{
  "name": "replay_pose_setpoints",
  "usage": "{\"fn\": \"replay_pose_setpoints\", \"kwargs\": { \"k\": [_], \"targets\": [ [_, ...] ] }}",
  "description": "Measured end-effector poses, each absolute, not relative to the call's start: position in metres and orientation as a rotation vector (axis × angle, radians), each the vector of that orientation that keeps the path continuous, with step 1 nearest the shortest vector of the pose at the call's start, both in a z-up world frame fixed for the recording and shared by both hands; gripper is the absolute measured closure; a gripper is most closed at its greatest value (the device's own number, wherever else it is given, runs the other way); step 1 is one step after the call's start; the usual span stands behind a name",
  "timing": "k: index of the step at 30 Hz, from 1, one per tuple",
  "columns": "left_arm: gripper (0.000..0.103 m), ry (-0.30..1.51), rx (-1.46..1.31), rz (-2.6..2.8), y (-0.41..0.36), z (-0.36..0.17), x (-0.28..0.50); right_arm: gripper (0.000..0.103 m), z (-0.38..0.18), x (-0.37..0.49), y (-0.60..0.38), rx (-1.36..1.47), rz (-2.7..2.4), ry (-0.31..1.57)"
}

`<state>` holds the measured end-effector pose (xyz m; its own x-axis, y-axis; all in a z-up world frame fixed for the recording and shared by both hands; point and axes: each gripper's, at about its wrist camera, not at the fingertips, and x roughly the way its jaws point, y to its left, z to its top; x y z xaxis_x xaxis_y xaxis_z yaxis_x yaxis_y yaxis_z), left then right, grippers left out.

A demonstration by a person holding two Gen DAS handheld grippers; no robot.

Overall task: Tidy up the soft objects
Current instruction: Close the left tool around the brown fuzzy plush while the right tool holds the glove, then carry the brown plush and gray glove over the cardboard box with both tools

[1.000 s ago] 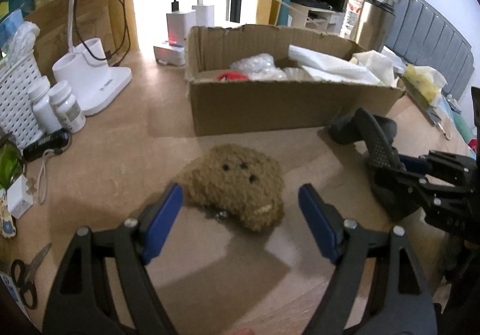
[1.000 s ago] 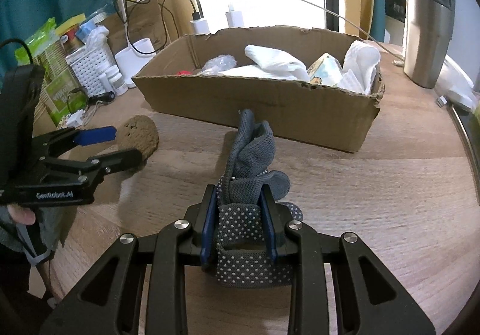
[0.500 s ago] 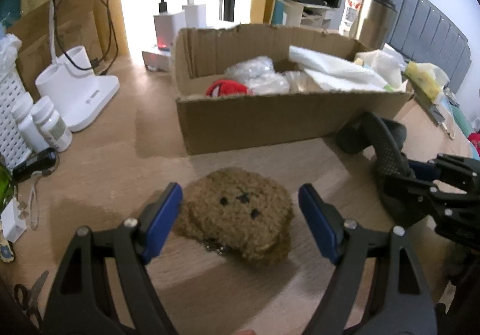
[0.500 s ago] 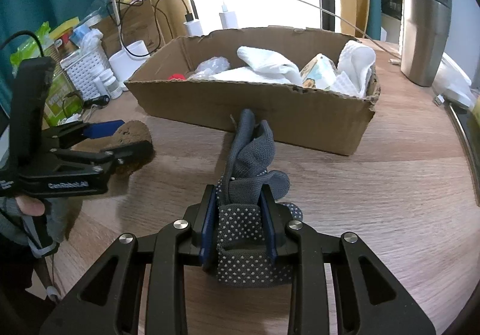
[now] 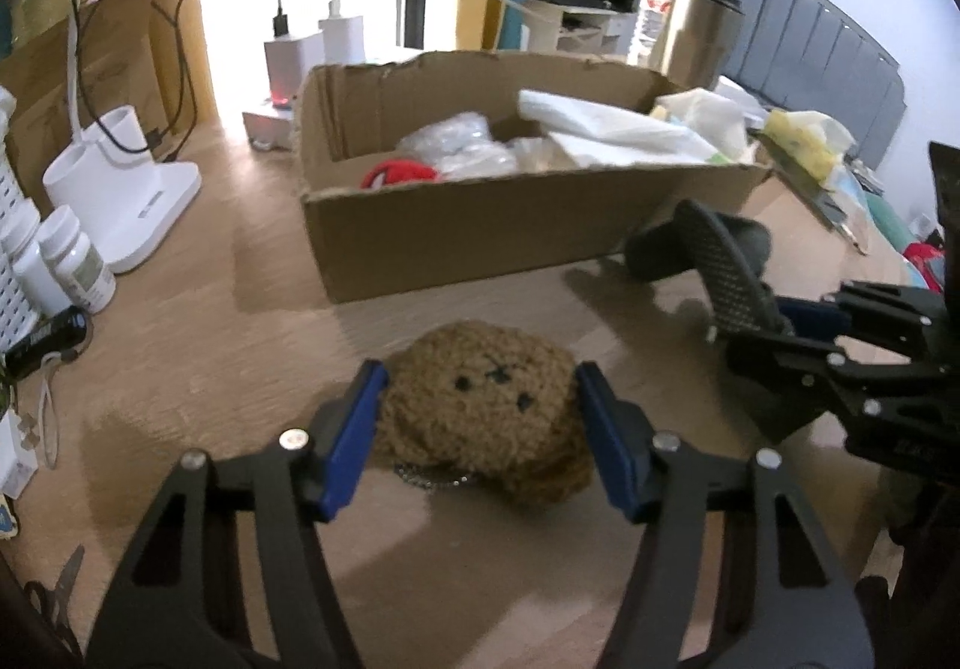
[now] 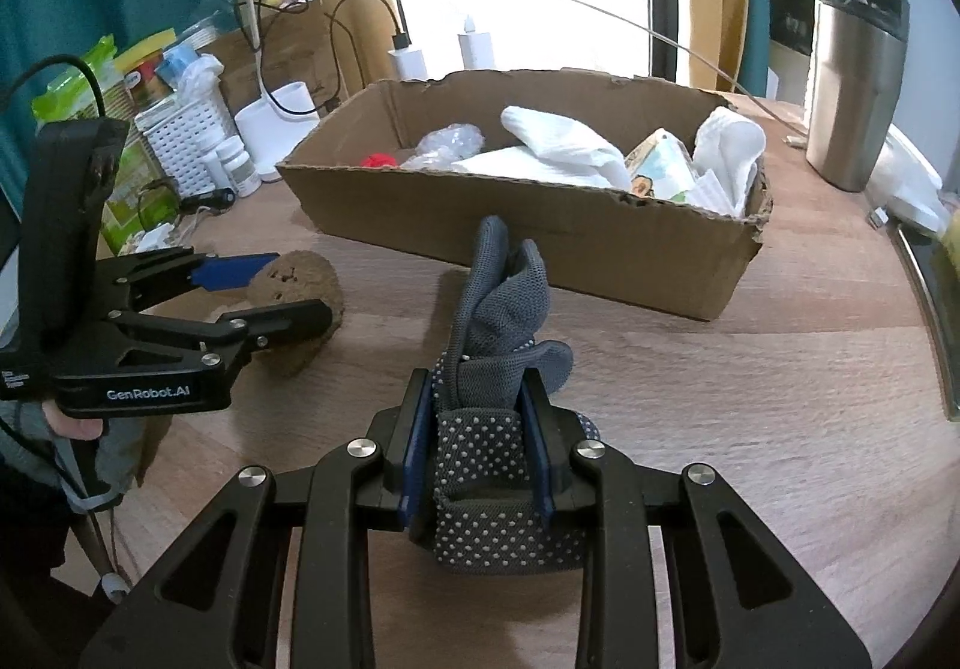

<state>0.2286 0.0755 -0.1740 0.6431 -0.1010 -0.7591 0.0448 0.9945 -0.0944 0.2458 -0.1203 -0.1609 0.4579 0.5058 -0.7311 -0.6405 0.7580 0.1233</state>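
left wrist view: the cardboard box (image 5: 480, 243) already holds white cloths, a clear crinkled bag and something red, so part of the sorting looks done. the brown plush bear head (image 5: 480, 417) is not yet in it; it lies on the tabletop (image 5: 198, 345) just in front of the box. the left hand-held gripper (image 5: 480, 423) has just been closing, and its blue pads now touch the plush on both sides, so it looks grasped, not yet lifted. the plush is fuzzy and rounded, with small dark eyes.

right wrist view: the right hand-held gripper (image 6: 477, 441) is clenched on a grey sock with white grip dots (image 6: 498, 363), bunched and standing up between the pads, near the box's front wall. both soft items seem left to go in.
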Motion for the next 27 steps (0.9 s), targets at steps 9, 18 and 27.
{"fn": "replay_pose_setpoints", "kwargs": {
  "k": [9,18,27],
  "targets": [
    [0.038,0.831,-0.073,-0.121,0.067,-0.158,0.215,0.073,-0.151,0.237,-0.120,-0.184,0.714,0.808],
    [0.038,0.785,-0.095,-0.124,0.068,-0.138,0.200,0.073,-0.136,0.226,-0.119,-0.195,0.719,0.774],
    [0.038,0.722,-0.110,-0.122,0.067,-0.111,0.188,0.073,-0.118,0.222,-0.123,-0.206,0.713,0.735]
  ]
}}
